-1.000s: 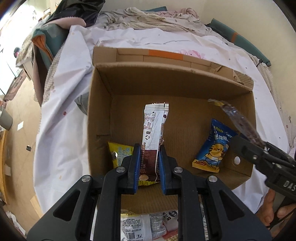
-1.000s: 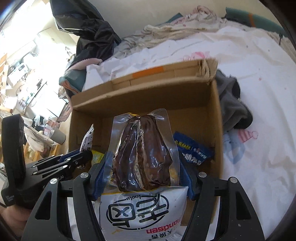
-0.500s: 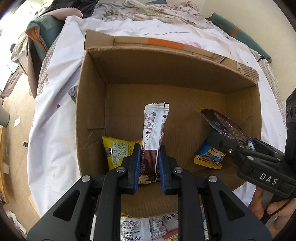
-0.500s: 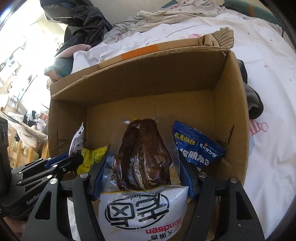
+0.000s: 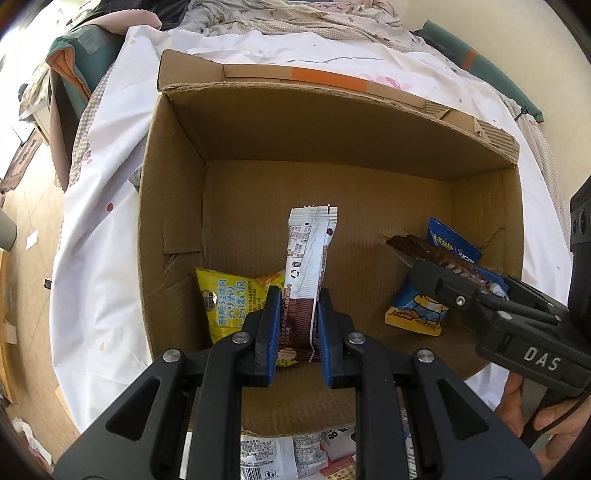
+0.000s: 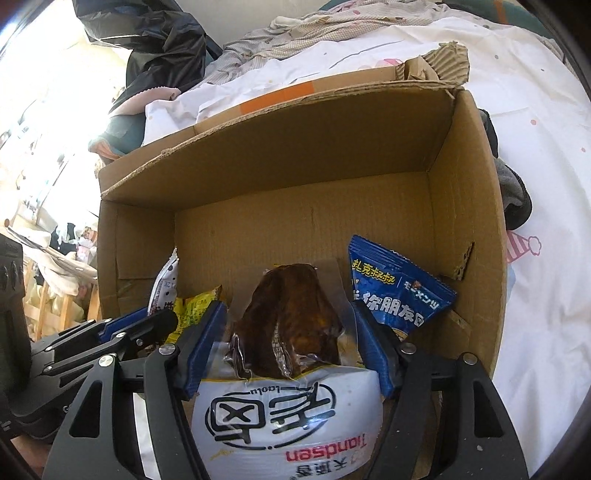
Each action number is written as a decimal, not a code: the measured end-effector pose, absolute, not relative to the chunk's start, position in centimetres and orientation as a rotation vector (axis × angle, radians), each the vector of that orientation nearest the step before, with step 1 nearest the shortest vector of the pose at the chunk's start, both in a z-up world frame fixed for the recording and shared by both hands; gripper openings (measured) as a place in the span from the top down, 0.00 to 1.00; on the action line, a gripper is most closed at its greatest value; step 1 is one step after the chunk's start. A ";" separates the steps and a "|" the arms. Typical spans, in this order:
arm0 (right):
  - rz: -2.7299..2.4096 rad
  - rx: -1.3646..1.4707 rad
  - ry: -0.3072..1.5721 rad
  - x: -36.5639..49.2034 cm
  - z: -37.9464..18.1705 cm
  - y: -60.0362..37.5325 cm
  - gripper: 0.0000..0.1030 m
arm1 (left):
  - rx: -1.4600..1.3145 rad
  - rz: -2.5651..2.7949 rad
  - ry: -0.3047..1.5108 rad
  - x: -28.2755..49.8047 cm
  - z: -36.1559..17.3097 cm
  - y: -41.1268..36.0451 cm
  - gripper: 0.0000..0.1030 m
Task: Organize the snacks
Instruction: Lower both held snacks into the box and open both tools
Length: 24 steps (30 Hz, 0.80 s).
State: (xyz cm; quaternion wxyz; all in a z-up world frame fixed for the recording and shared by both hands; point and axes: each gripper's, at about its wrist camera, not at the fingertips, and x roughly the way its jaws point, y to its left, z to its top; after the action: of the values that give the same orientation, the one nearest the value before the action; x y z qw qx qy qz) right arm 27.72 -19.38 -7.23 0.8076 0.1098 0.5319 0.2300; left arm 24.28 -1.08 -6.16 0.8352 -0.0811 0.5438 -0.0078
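Note:
An open cardboard box (image 5: 177,206) sits on a white sheet. On its floor lie a yellow crisp packet (image 5: 225,306) and a blue packet (image 5: 417,314). My left gripper (image 5: 298,295) is shut on a white-and-brown bar wrapper (image 5: 310,251), holding it upright above the yellow packet. My right gripper (image 6: 290,314) is low in the box beside the blue packet (image 6: 391,291). Its jaws are opening, and a clear pouch of brown food (image 6: 291,314) with a white printed base lies loosely between them. In the left wrist view the pouch (image 5: 424,251) juts up-left from the right gripper (image 5: 443,280).
More snack packets (image 5: 273,458) lie in front of the box's near wall. Crumpled clothes and bedding (image 5: 295,18) are heaped behind the box, and a dark garment (image 6: 513,192) lies against its right side. A person's hand (image 5: 524,406) holds the right gripper.
Both grippers have come closer to the box. The right one has sunk inside beside the blue packet, its jaws have spread a little and the pouch sits lower between them.

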 end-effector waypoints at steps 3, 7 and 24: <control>0.498 0.249 1.120 27.7 -6.8 -19.5 0.28 | -0.163 -0.022 1.159 24.2 -6.2 -1.2 0.85; 0.511 0.262 1.094 27.6 -6.0 -19.6 0.26 | -0.150 -0.020 1.155 24.2 -6.0 -1.4 0.84; 0.479 0.330 0.993 27.4 -2.9 -21.1 0.02 | -0.125 -0.017 1.021 22.5 -3.6 -1.6 0.33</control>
State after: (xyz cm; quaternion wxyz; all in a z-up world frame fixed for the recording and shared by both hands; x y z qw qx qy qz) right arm 27.38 -21.13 -2.94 0.8390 0.1562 0.4693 0.2267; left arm 22.53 -1.64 -3.56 0.8705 -0.0598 0.4884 -0.0080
